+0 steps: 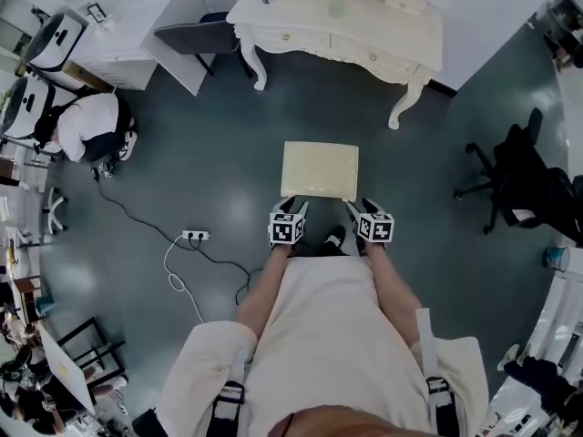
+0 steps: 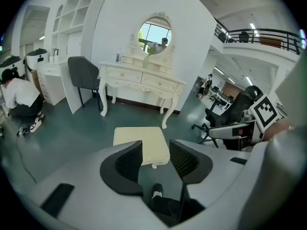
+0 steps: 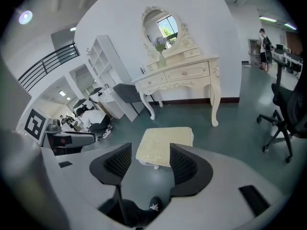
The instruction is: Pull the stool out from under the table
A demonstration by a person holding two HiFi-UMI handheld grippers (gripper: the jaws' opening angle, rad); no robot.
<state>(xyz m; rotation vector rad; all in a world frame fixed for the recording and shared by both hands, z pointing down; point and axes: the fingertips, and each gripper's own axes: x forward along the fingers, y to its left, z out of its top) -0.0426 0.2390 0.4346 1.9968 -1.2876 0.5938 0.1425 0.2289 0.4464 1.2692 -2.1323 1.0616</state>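
One cream stool [image 1: 319, 169] stands on the floor [image 1: 228, 153], out from under the single white desk [image 1: 364, 48] at the far side and apart from it. Two tongs hang by its near edge, the left tongs [image 1: 293, 208] and the right tongs [image 1: 362, 208]. Both are spread and pinch nothing. One grey chair [image 1: 196, 36] stands left of the desk and one black office chair [image 1: 524, 176] stands at the right.

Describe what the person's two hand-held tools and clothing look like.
The left pale grey tool and right pale grey tool each carry two black ribbed jaws and a white cube with black square markers. No cables show. The person wears a cream short-sleeved top with buckled straps.
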